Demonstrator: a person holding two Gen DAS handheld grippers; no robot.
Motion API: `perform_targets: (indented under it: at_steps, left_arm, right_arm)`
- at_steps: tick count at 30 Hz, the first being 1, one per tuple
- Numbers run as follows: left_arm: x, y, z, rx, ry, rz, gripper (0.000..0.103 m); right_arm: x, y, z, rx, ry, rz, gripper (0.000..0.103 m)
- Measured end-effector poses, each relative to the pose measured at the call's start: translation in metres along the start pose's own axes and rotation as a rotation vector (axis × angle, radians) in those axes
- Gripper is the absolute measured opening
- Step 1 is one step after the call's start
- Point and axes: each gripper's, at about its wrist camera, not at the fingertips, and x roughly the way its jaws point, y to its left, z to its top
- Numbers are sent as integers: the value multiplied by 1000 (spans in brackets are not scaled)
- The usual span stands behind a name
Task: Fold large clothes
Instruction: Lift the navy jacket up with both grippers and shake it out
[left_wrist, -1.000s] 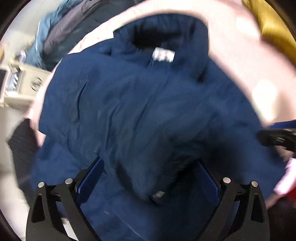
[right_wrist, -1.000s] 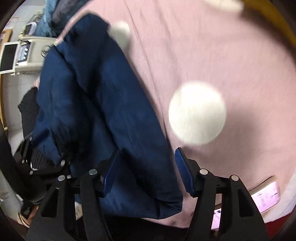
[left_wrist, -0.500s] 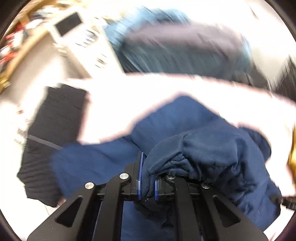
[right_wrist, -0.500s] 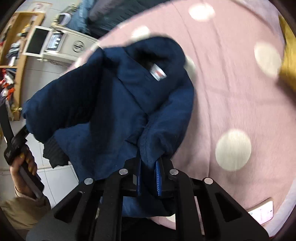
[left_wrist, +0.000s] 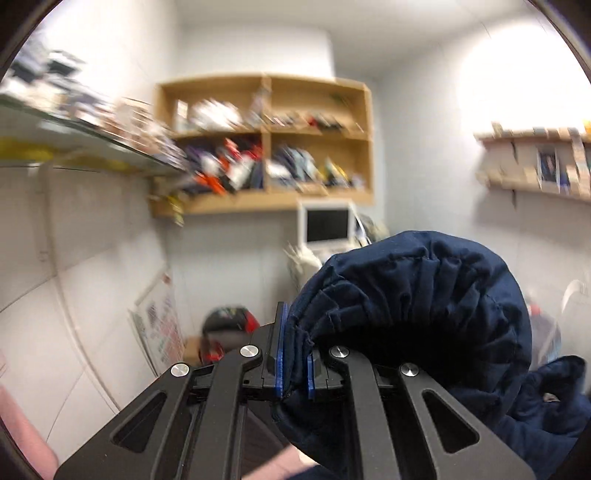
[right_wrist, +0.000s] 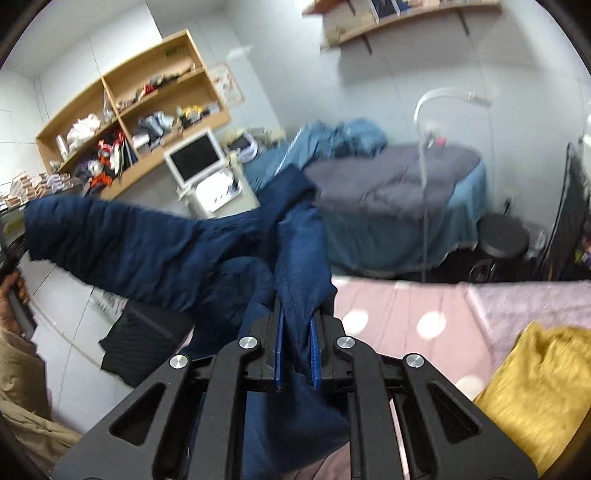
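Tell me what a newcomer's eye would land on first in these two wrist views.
First, the navy jacket: both the right gripper and the left gripper are shut on bunched folds of it, and it hangs in the air between them. Next, low on the right of the right wrist view, the pink dotted bedspread with a mustard garment lying on it.

I see the pink polka-dot bed cover (right_wrist: 413, 306); a mustard-yellow garment (right_wrist: 535, 384) lies on its right part.
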Motion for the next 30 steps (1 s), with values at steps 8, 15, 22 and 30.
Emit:
perform_targets:
  at_steps: [8,15,22,30]
  left_arm:
    - [-87,97,44,-232,-173,84,8]
    - [-84,121,70,-265,-151,88,8]
    - [32,75,65,-147,-60,138,8]
    - [226,40,-31,-44,365,282,21]
  right_arm:
    - [-119,3,71,-80,-321,11,11]
    - [-162,-3,113,-78,-464,69,11]
    - [-66,-17,155,-1,-324,20,12]
    - [120,-104,130,244,32,-251,70]
